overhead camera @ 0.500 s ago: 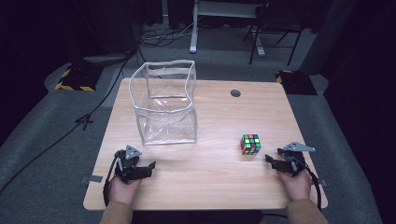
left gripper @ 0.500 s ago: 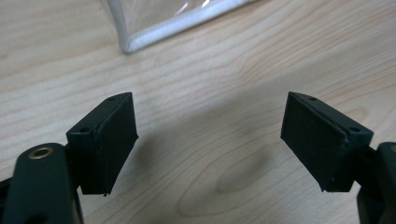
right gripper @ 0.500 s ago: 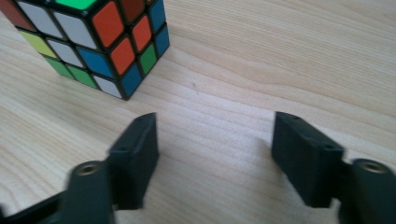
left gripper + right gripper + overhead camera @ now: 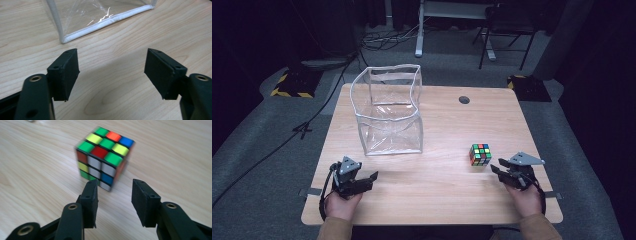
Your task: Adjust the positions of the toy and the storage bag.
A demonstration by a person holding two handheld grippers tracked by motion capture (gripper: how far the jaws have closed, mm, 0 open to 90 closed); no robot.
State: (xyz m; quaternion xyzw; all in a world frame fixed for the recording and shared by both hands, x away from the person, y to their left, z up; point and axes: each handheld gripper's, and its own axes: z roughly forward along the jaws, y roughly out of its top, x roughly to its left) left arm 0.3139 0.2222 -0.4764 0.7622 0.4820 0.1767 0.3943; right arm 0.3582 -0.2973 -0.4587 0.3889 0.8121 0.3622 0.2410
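Multicoloured, the puzzle cube point(image 4: 103, 157) sits alone on the wooden surface point(image 4: 437, 175), and the right gripper point(image 4: 114, 202) has edged nearer since a moment ago, its fingers point(image 4: 90, 198) parted and empty just before it, seemingly lining up a grasp.

A scrambled Rubik's cube point(image 4: 480, 154) with green, yellow, red, orange, blue and white stickers sits flat and upright on the right part of the wooden table point(image 4: 442, 125), one corner edge turned toward the near side.
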